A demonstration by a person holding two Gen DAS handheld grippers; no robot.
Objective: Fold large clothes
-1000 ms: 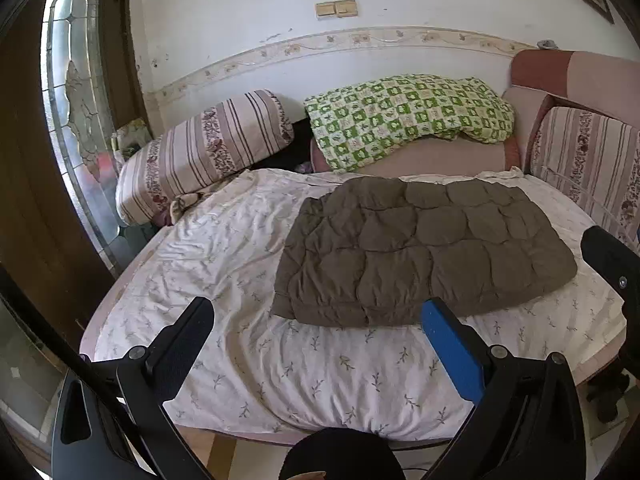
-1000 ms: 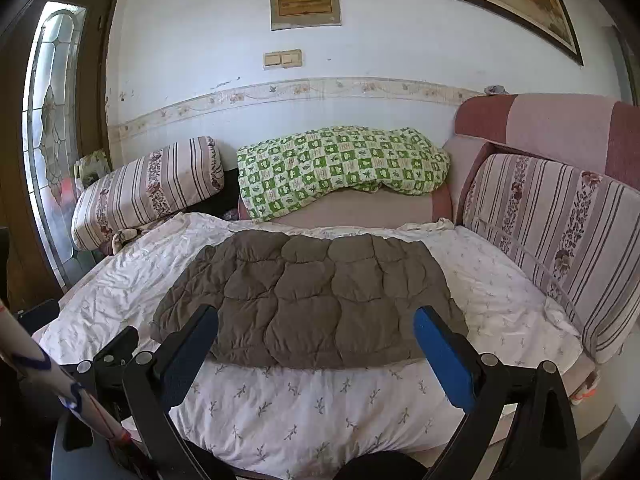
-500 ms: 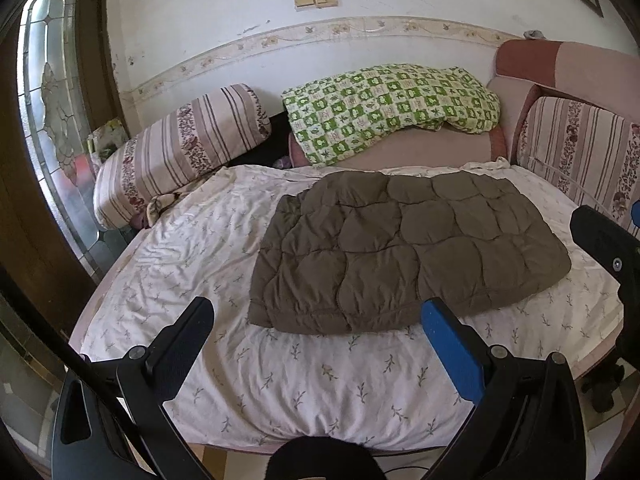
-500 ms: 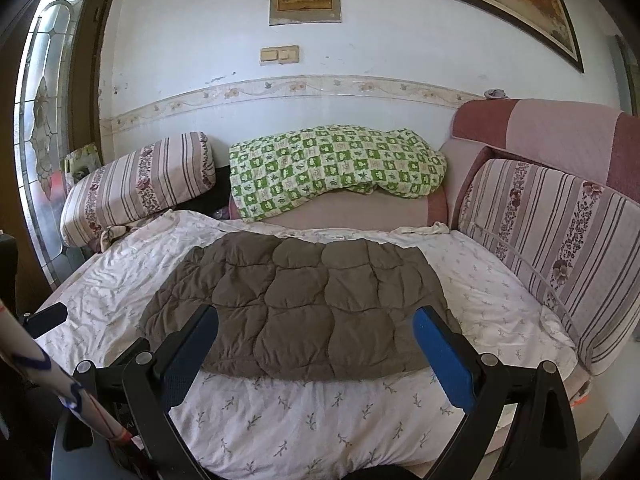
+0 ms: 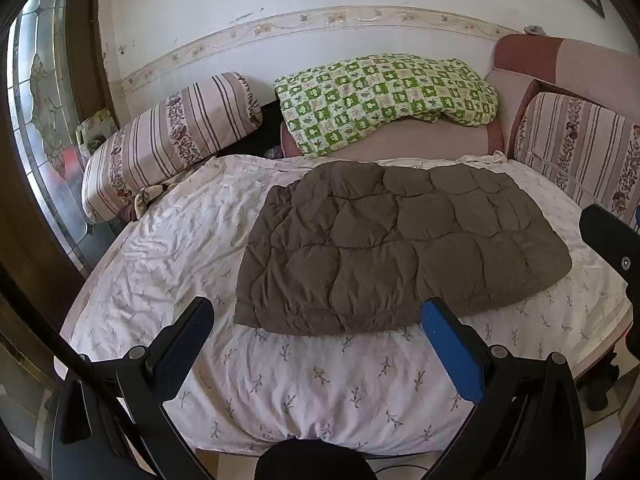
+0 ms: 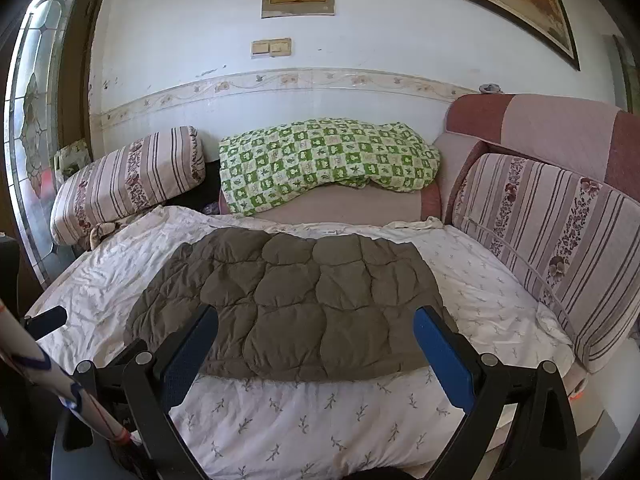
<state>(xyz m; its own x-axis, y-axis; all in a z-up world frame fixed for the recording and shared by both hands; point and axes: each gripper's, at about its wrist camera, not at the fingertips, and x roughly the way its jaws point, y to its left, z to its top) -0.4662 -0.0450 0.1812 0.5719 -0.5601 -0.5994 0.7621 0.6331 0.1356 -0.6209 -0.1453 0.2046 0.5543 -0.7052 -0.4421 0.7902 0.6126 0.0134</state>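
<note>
A brown quilted garment [image 5: 396, 244] [image 6: 296, 304] lies flat as a folded rectangle on a white bed sheet with a leaf print [image 5: 312, 380] [image 6: 304, 412]. My left gripper [image 5: 316, 316] hangs open over the sheet, just short of the garment's near edge, nothing between its fingers. My right gripper [image 6: 316, 324] is open too, its fingertips level with the garment's near edge, holding nothing. In the left wrist view, a black part of the right gripper [image 5: 612, 240] shows at the right edge.
A striped bolster [image 5: 172, 140] [image 6: 128, 180] lies at the back left. A green checked blanket [image 5: 384, 96] [image 6: 328, 160] rests on the pink sofa back. Striped cushions [image 6: 552, 248] line the right side. A glass door [image 5: 36, 120] stands on the left.
Both grippers have moved forward toward the bed, so the brown garment looks larger and closer. The garment itself has not moved. Both stay open.
</note>
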